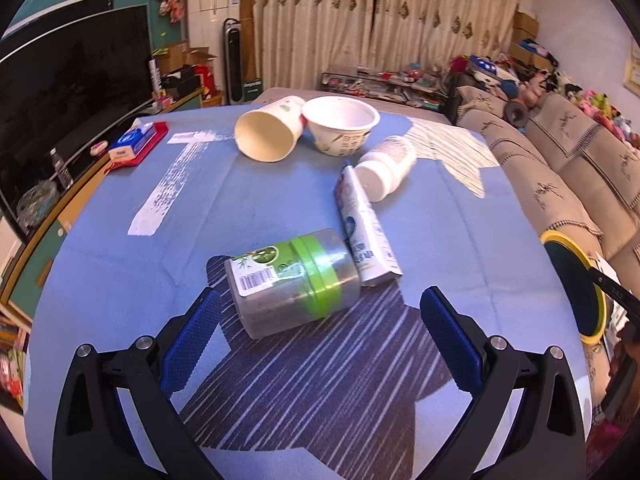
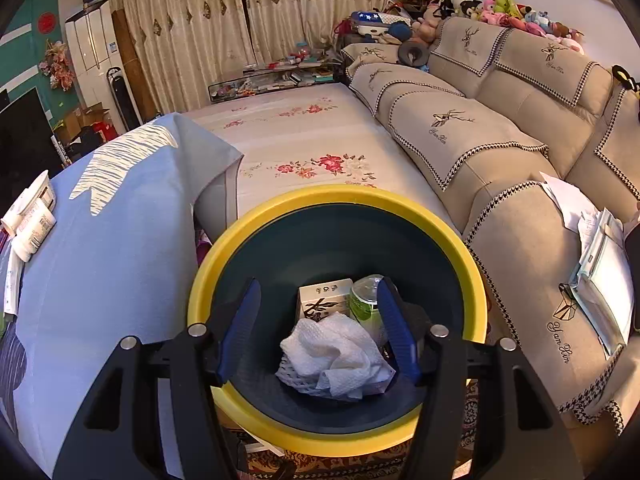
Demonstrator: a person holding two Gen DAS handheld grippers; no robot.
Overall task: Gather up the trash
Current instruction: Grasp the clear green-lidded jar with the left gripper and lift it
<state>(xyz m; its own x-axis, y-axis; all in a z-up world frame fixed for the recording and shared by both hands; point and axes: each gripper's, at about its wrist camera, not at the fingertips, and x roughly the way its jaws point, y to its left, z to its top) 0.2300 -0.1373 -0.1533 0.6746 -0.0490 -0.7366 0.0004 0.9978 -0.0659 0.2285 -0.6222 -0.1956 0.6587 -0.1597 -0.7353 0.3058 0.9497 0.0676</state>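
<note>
Left hand-held gripper has its jaws spread wide, nothing clamped, angled down over the desk with its blue cloth. A grey jar with green band lies on its side just ahead of the fingertips, roughly between them but touching neither pad, barcode label facing up. Just beyond it, touching its far end, lies a white tube flat on the cloth. Past the tube, a white bottle on its side, cap toward the camera. Further back, a paper cup tipped over with its mouth toward the camera, right beside an upright white bowl. A blue and red pack sits at the far left edge of the desk.

Right hand-held gripper has its jaws apart, empty, pointing down into the yellow-rimmed trash bin beside the desk. Inside the bin: a crumpled white paper towel on top, a small printed carton behind it, and a green-labelled bottle next to the carton, partly hidden by the right finger. The bin's rim also shows at the right edge of the left wrist view. A beige sofa stands behind the bin.
</note>
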